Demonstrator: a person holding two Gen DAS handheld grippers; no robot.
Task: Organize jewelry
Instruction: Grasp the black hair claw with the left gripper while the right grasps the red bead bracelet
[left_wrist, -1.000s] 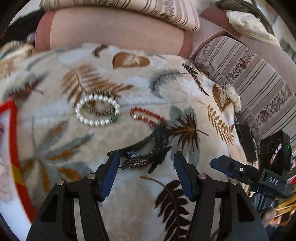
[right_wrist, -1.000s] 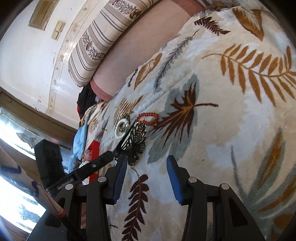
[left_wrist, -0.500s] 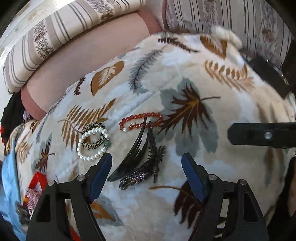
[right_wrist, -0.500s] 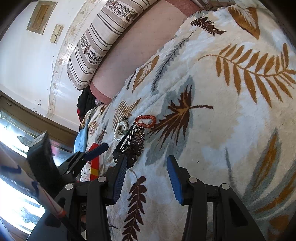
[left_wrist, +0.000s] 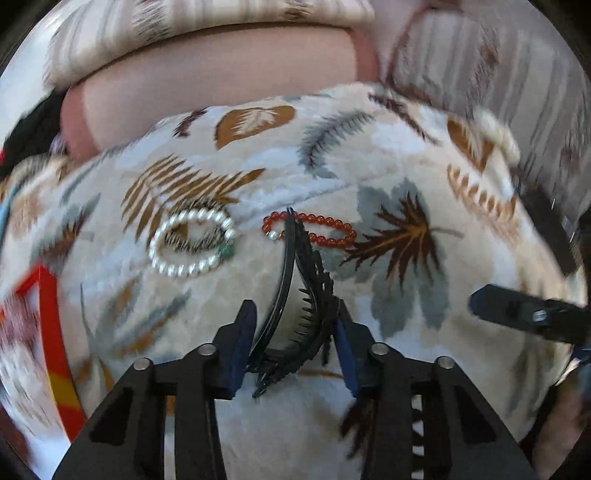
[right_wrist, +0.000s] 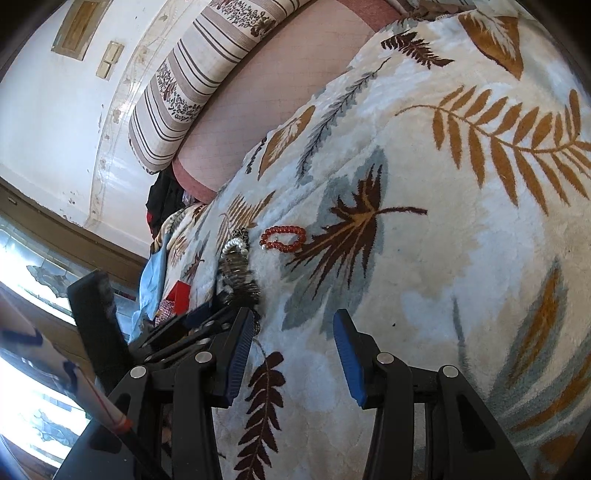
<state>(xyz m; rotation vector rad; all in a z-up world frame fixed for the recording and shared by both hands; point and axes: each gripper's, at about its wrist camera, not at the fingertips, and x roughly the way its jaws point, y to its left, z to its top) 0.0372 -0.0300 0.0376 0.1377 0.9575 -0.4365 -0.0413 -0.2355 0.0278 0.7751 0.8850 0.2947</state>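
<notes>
- We have the left gripper (left_wrist: 293, 347) with its jaws closed in on the black plastic toothed hair claw (left_wrist: 295, 295), the blue pads pressing its hinge end from both sides while the long curved prongs point away toward the red bead bracelet (left_wrist: 310, 230).
- The claw looks light and rigid, but glossy; we judge it could slip or twist between the pads, and its thin teeth could snap under a hard squeeze, so holding it low at the thick hinge seems the safest place.
- Whether it sits on or just above the fleecy leaf-print blanket (left_wrist: 406, 184), we cannot tell.
- The white pearl bracelet (left_wrist: 192, 242) lies just beside the red one, ringing a dark patterned band; both strands are limp and would sag if pinched at one point.
- Our right gripper (right_wrist: 293, 350) hangs over bare blanket, jaws apart and holding nothing.
</notes>
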